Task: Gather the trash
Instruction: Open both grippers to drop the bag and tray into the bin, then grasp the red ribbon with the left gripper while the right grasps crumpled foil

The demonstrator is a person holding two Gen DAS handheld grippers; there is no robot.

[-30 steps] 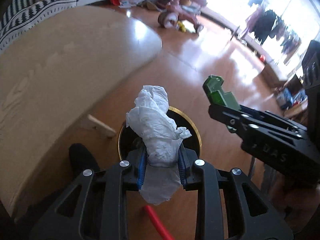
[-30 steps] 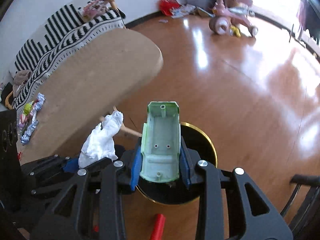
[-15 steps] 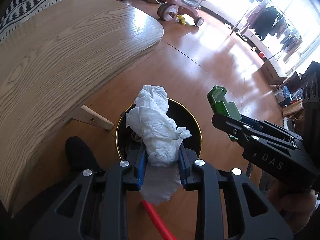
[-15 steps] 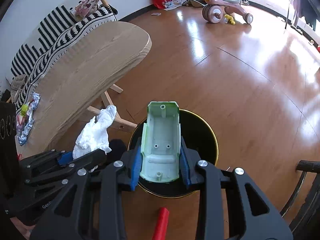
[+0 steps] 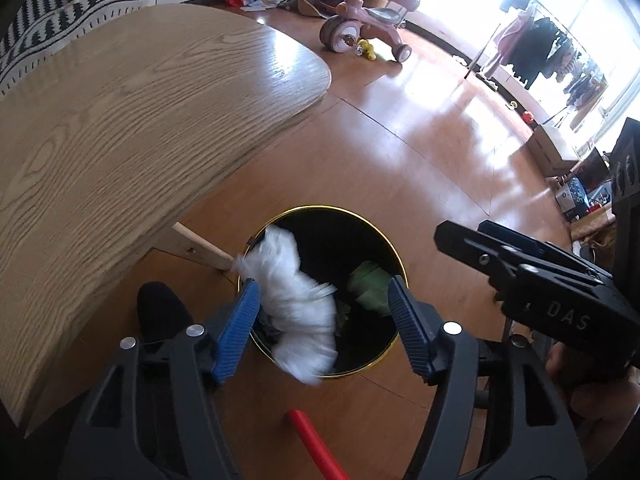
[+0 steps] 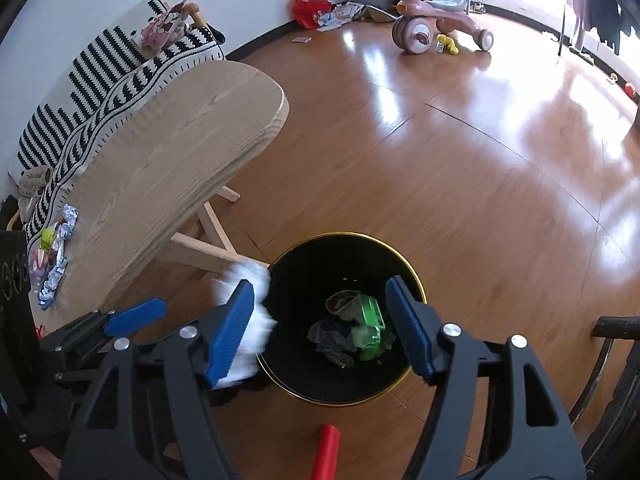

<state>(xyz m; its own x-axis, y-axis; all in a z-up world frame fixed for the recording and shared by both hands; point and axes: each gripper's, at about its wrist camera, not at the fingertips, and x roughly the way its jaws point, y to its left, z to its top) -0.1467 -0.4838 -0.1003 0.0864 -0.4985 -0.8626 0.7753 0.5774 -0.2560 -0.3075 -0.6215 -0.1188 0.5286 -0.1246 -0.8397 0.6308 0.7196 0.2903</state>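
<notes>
Your left gripper points steeply down over a round black bin with a gold rim that stands on the wooden floor. Its jaws are opening, and the blue pads stand wide apart with nothing pressed between them. A crumpled white tissue, blurred with motion, is between the pads and clear of both, over the near left part of the bin's mouth; whether it touches the rim you cannot tell. Your right gripper also points down over the same bin, and its jaws are opening too, with its blue pads apart and nothing between them. Deep in the bin lies a green plastic piece on dark crumpled scraps, toward the right side of the bin's bottom. From the right wrist camera the tissue shows at the bin's left rim, partly hidden behind the left pad. A light wooden table stands to the left of the bin, one leg close to the rim. Near the table's left edge lie some shiny crumpled wrappers. A red stick pokes in from the bottom edge, just in front of the bin.
</notes>
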